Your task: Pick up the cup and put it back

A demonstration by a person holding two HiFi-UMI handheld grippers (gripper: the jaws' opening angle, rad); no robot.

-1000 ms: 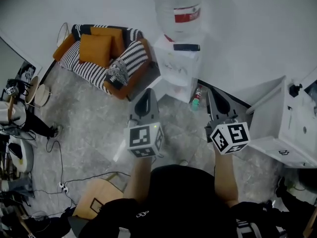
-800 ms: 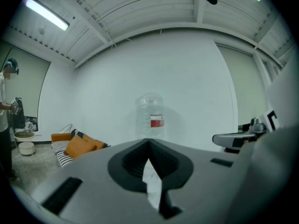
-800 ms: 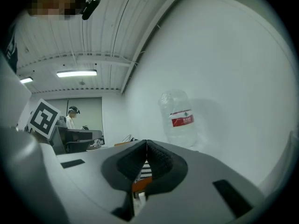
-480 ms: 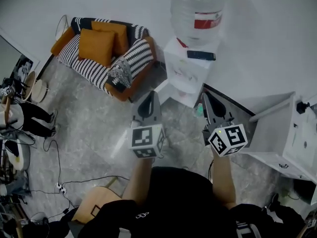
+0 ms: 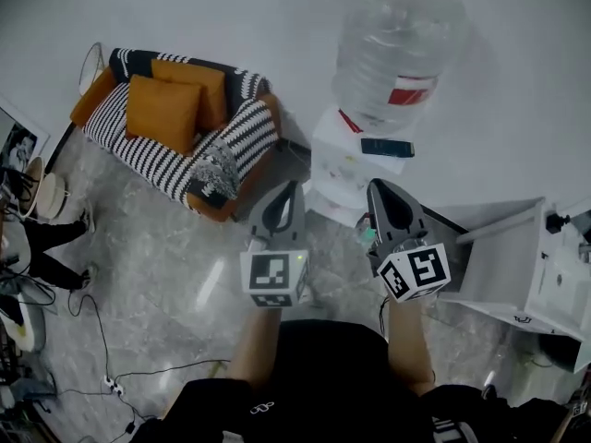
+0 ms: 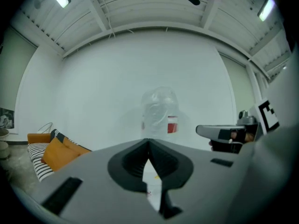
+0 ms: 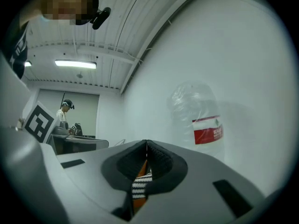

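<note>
Ahead of both grippers: dispenser (image 5: 355, 169) with a big bottle (image 5: 397, 53) on top
Left gripper (image 5: 292, 188): jaws together at the tips, nothing between them, pointing level toward the bottle
Right gripper (image 5: 377, 188): jaws pressed together, empty, just beside the left one
Cup: cannot be made out in any view, so its place relative to either gripper cannot be told
Far left: striped sofa (image 5: 175, 127)

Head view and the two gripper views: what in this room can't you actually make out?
- A cup: none shows in any view.
- Dispenser body, left gripper view: hidden behind the left gripper's shut jaws; only the bottle shows.
- Dark flat object on the dispenser, head view: too small to identify.
- White cabinet, head view: cut off by the right edge.
</note>
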